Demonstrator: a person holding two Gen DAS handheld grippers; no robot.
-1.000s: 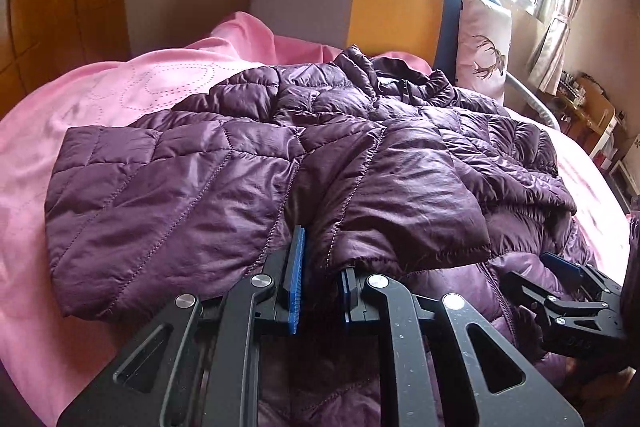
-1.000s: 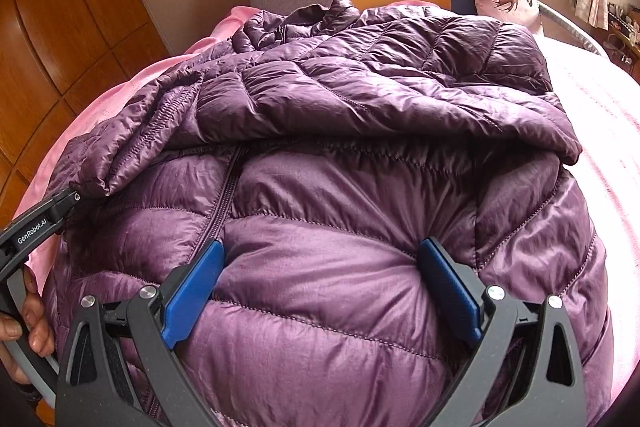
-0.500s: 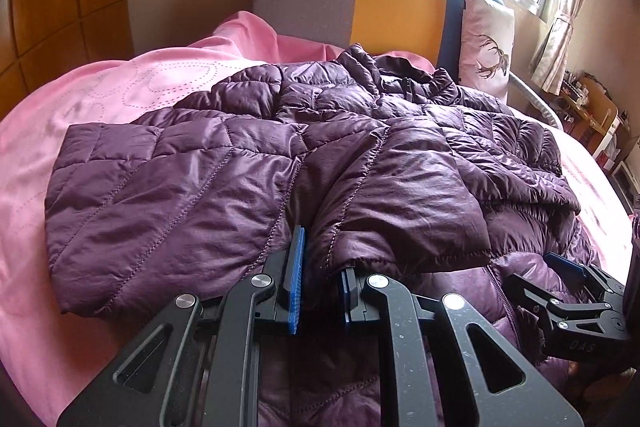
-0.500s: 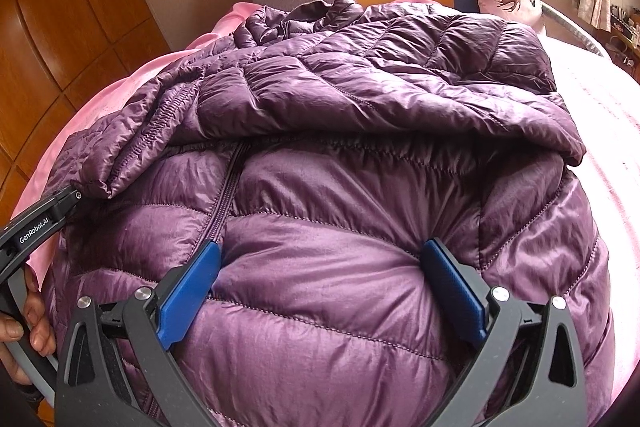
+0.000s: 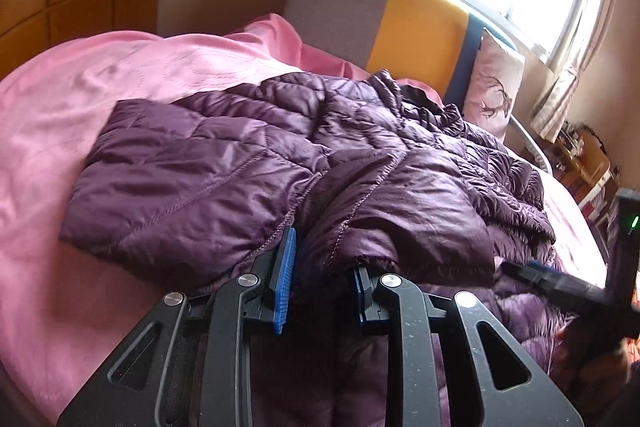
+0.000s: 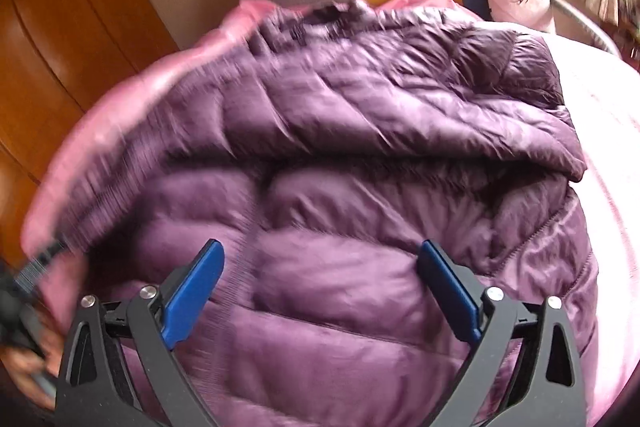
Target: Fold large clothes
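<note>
A purple quilted down jacket [image 5: 248,167] lies on a pink bed, with one sleeve spread flat to the left and its upper part folded over the body. My left gripper [image 5: 322,277] is shut on the jacket's folded edge near me. In the right wrist view the jacket [image 6: 360,155] fills the frame, blurred. My right gripper [image 6: 320,291] is open, its blue pads wide apart over the puffy lower body. It also shows at the right of the left wrist view [image 5: 560,283].
The pink bedspread [image 5: 72,131] covers the bed. A grey and orange headboard [image 5: 384,11] and a deer-print pillow [image 5: 494,87] stand behind. Wooden wall panels [image 6: 52,39] are on the left. A window and cluttered shelf [image 5: 584,151] are at the right.
Both grippers have moved quickly; the right view is now blurred. The left view has swung left and tilted, and the held edge has bunched up. The right gripper stays open.
</note>
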